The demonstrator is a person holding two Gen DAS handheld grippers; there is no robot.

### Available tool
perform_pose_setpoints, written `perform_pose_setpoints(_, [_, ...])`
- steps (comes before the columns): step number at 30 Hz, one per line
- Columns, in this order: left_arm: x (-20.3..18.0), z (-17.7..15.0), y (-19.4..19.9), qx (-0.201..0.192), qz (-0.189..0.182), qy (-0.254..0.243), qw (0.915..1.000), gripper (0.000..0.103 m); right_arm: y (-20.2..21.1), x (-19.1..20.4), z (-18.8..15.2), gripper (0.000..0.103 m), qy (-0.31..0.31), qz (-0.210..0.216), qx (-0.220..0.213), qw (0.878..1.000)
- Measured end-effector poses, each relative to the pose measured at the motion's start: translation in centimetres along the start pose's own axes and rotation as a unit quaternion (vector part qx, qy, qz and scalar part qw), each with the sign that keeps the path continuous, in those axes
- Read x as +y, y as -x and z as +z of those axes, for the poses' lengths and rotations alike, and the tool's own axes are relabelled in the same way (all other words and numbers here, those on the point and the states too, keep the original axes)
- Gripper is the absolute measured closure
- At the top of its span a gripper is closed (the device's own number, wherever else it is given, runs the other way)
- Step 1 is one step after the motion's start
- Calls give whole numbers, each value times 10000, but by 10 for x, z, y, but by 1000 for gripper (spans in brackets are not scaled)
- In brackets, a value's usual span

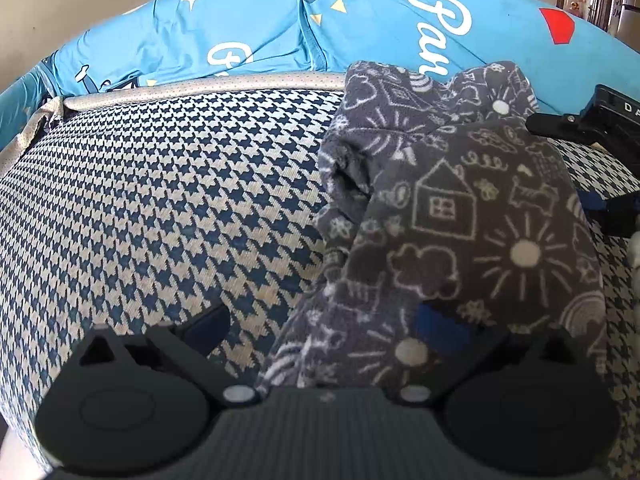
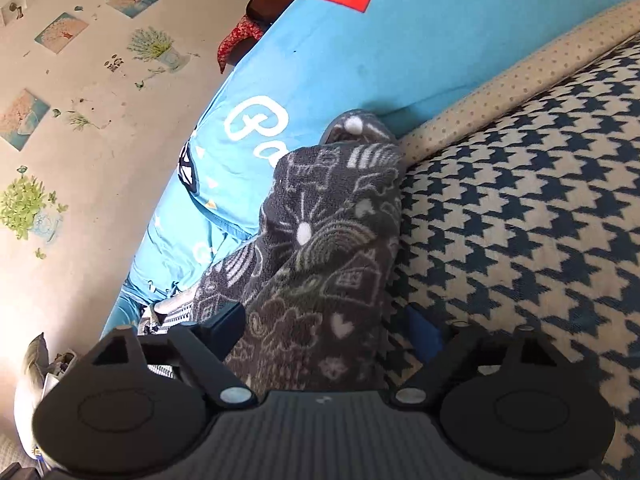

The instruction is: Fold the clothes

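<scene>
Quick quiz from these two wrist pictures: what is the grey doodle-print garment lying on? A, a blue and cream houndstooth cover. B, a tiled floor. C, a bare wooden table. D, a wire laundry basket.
A: the grey doodle-print garment lies on the blue and cream houndstooth cover, its far end reaching the light blue printed bedding behind.

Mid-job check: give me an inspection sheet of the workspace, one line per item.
Surface: houndstooth cushion with dotted beige piping along its back edge.
Job's things: grey doodle-print fleece garment, bunched lengthwise, far end against the blue bedding.
Clutter: nothing seen on the cushion.
Grippers: left claw open, garment over its right finger; right claw open, straddling the garment.
Cables: nothing seen.
Surroundings: wall with flower stickers, red cloth behind the bedding.
</scene>
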State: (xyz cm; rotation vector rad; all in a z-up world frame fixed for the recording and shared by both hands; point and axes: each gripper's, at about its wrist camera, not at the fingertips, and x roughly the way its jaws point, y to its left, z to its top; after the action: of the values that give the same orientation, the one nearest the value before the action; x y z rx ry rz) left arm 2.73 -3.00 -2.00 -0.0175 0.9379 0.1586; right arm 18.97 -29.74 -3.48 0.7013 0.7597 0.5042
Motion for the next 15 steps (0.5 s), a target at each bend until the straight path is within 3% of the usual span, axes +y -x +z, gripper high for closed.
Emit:
perform_pose_setpoints(3, [-1,-1,-1,11,7,-23,10000,0,-9,0,2,27,87,140,56,9998])
perform_pose_setpoints(12, [-3,-4,-3,62,-17,-58,10000,0,-31,4,3,36,341,423,87,9985])
perform_pose_setpoints(15, [-4,-5,-5,94,-27,-54,9999,0,-37,4,1,54,403,336,60,9986])
